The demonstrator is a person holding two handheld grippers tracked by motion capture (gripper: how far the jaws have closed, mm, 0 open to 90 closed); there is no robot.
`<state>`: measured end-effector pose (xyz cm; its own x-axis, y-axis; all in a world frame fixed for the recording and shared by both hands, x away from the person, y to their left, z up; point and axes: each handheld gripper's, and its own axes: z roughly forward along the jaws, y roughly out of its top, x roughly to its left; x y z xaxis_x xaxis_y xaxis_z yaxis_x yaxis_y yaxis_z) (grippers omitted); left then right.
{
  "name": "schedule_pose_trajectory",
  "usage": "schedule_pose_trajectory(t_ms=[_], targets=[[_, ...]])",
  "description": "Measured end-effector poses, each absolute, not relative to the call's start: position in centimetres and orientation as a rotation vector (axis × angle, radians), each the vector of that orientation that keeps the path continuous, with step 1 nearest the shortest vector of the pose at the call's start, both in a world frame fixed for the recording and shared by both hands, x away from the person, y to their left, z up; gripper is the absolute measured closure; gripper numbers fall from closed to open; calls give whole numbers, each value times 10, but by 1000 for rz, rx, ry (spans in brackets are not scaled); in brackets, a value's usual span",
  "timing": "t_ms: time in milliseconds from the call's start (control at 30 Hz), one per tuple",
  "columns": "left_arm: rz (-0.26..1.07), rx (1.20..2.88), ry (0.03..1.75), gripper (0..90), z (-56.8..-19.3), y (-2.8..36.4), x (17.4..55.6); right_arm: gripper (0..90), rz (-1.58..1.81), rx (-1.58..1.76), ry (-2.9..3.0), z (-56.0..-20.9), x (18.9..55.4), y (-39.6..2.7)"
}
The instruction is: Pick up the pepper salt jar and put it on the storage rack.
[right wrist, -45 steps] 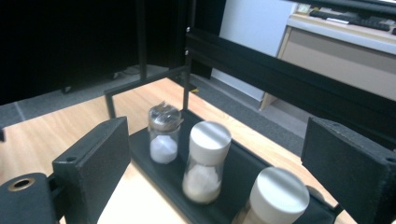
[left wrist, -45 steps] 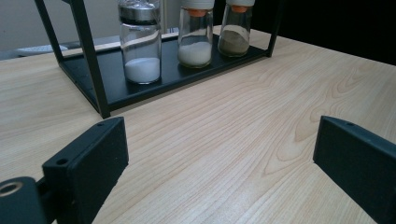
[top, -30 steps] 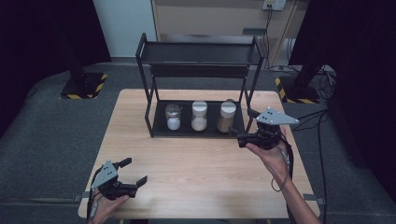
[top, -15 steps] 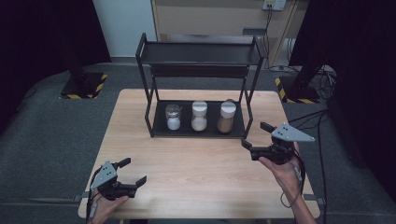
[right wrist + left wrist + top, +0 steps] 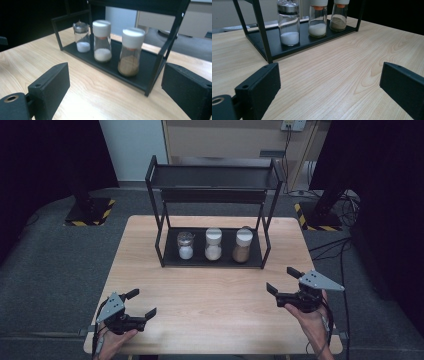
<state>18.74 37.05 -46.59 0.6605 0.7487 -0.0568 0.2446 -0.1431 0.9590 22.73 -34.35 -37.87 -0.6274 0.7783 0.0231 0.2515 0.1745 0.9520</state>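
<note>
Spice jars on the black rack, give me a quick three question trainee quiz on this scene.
1. How many jars stand on the bottom shelf of the rack?
2. True or false: the right gripper is shut on the brown-powder jar.
3. Which jar has a metal top? A) the left jar B) the middle jar C) the brown-powder jar

Key: 1. Three. 2. False: its fingers are open, with nothing between them. 3. A.

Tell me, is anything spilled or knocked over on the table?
No, nothing stands out. The three jars stand upright in a row on the rack's bottom shelf, lids on, and the table looks clean around them.
</note>
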Motion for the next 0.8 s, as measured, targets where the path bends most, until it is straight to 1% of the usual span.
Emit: schedule_pose_trajectory(t_ms=[367,800], targets=[[534,1708,814,24,-466,370,188,77,1431,1039,1981,-405,213,-353],[537,1708,804,24,-465,370,187,77,1375,1045,1979,-420,201,-352]])
